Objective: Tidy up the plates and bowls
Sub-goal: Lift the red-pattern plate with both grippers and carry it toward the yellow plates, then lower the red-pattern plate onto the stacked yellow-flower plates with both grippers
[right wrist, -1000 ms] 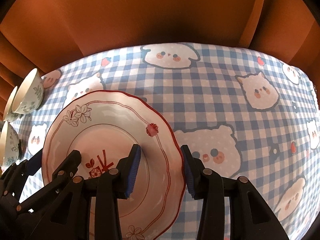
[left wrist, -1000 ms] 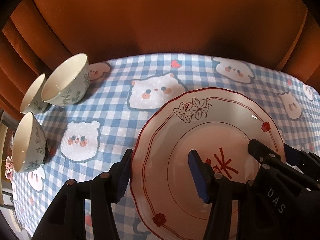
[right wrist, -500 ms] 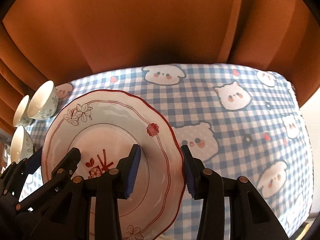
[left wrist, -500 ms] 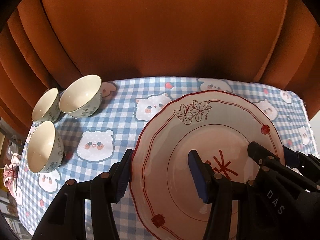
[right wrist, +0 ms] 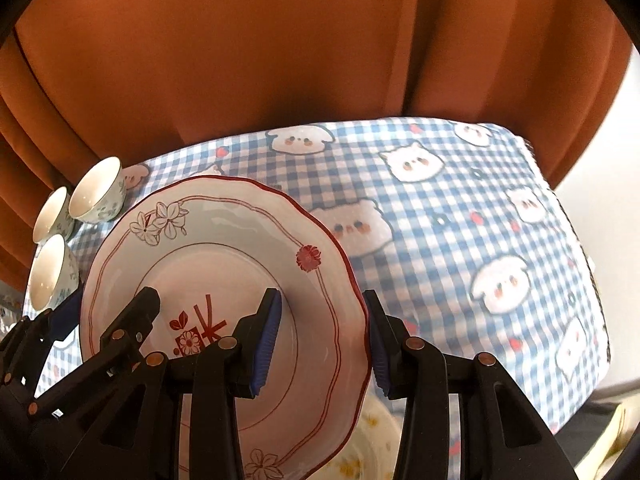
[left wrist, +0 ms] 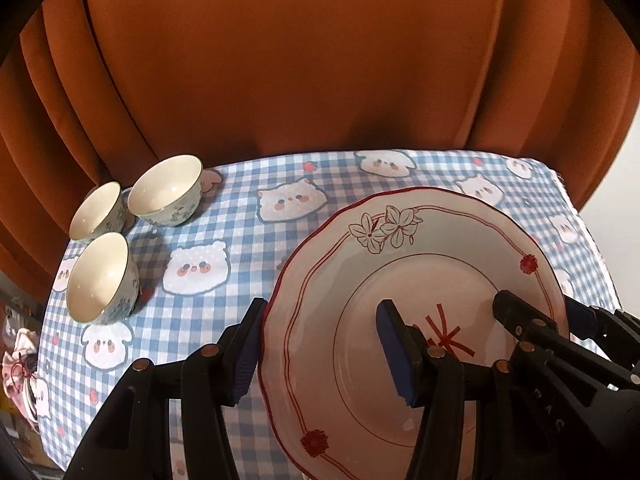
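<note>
A white plate with a red rim and flower prints point(left wrist: 424, 252) is held in the air above the blue checked tablecloth point(left wrist: 240, 240). My left gripper point(left wrist: 320, 344) is shut on the plate's left rim. My right gripper point(right wrist: 320, 340) is shut on its right rim point(right wrist: 348, 280). Each gripper shows in the other's view on the far side of the plate. Three cream bowls with leaf prints point(left wrist: 166, 190) stand upright at the table's back left and also show in the right wrist view point(right wrist: 96, 190). A pale yellow-flowered plate point(right wrist: 372, 440) lies below the held plate.
An orange curtain point(left wrist: 300, 60) hangs behind the table. The table's right edge point(right wrist: 576, 240) drops off to a pale floor. Pink cloth clutter point(left wrist: 18, 356) lies beyond the left edge.
Both grippers have risen and pulled back with the plate between them. More of the table and curtain shows, and the bowls look smaller.
</note>
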The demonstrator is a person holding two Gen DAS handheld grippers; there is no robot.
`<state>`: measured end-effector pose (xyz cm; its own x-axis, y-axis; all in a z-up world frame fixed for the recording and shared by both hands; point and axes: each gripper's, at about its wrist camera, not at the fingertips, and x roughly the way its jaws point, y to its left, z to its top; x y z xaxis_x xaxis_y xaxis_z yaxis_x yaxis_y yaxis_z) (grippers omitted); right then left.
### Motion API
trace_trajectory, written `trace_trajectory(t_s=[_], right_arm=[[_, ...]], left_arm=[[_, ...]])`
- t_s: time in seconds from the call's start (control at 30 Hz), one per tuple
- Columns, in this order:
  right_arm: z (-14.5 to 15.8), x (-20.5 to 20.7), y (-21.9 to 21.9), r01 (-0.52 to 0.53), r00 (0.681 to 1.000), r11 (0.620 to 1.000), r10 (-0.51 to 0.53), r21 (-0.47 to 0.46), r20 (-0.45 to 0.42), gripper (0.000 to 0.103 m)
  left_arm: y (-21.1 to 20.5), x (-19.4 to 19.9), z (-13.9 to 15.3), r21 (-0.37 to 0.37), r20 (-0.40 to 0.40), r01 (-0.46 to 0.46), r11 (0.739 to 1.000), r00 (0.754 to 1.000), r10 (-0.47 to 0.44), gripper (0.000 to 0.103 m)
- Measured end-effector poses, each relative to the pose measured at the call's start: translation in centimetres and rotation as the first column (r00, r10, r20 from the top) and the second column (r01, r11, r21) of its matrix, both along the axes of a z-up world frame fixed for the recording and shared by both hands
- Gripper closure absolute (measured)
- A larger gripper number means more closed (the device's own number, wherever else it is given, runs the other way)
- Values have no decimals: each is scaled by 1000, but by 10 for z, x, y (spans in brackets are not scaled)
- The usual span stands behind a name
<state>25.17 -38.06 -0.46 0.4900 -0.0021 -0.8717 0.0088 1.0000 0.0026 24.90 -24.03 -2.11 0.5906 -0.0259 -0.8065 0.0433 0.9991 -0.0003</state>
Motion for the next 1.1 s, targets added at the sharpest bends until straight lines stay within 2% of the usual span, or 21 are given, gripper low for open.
trace_trajectory(t_s=[0.3, 0.5, 0.9, 1.1], right_arm=[[-12, -53, -9, 64, 997, 998, -64, -17, -43, 57], [-25, -74, -25, 87, 993, 996, -88, -14, -78, 57], [-54, -82, -50, 0, 989, 1000, -2, -15, -147, 57], [-70, -81, -57, -65, 984, 997, 69, 29, -162, 57]], left_arm=[[-8, -39, -13, -18, -42, 74, 997, 996, -75, 47], [-24, -57, -27, -12, -74, 101, 995, 992, -102, 47], [-48, -78, -66, -12, -200, 14, 1000, 980, -16, 47], [-51, -83, -75, 14, -202, -43, 999, 978, 45, 47]])
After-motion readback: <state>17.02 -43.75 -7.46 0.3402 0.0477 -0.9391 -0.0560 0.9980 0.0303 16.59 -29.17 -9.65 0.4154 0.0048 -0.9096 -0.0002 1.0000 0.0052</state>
